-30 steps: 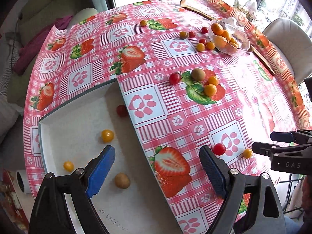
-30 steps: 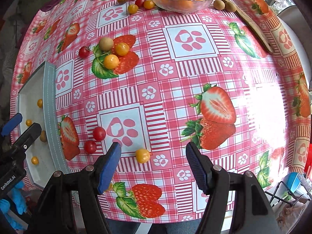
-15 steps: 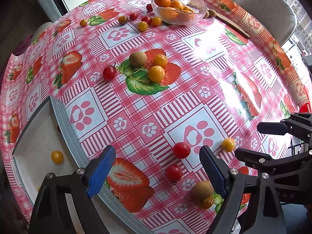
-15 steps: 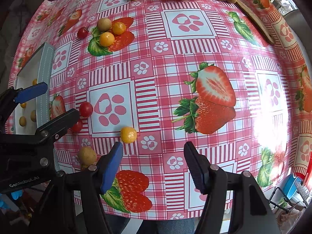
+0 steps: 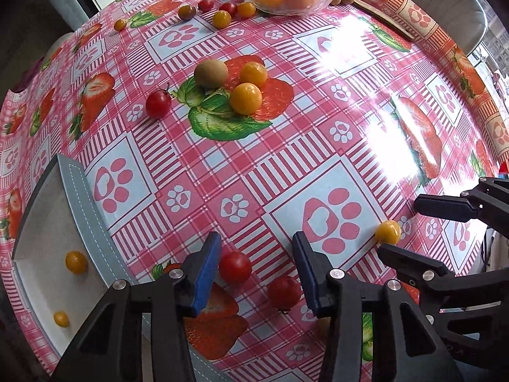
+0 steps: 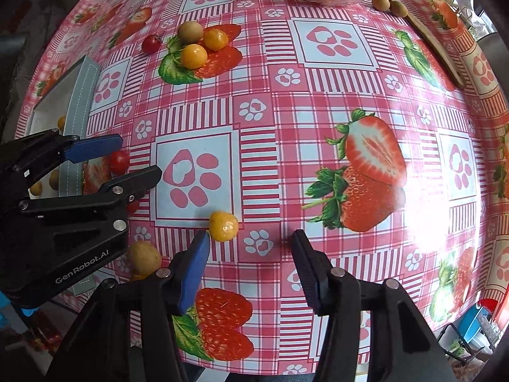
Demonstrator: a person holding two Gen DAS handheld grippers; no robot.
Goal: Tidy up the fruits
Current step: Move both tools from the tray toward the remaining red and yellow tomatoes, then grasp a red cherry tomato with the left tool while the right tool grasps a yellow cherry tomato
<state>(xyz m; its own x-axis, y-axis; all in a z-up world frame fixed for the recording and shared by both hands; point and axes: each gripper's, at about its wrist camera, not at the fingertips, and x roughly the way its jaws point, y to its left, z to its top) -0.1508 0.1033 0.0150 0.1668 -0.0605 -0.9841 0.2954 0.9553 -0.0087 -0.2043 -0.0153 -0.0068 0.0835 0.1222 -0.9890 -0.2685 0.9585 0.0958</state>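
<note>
1. Left gripper (image 5: 256,273), jaws just narrowing and part open, straddles two red tomatoes (image 5: 234,266); neither looks pinched.
2. Right gripper (image 6: 249,264), also closing, holds nothing; yellow tomato (image 6: 223,226) sits just beyond its left pad.
3. Both fruits look light, slick and squashable: grip across the middle, gently.
4. Tray (image 5: 84,191) waits far left.

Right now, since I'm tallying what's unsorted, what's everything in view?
tray: one, white, grey-rimmed, table's left
tray tomatoes: at least two, yellow, inside tray
red tomatoes: two, red, by left gripper
yellow tomato: one, yellow, by right gripper
middle cluster: four, brown, yellow, red, mid-table
glass bowl: one, clear, far edge, orange fruit inside
small tomatoes: several, mixed, beside bowl
left gripper: black, jaws just closing, red tomato between
right gripper: black, jaws just closing, nothing between
</note>
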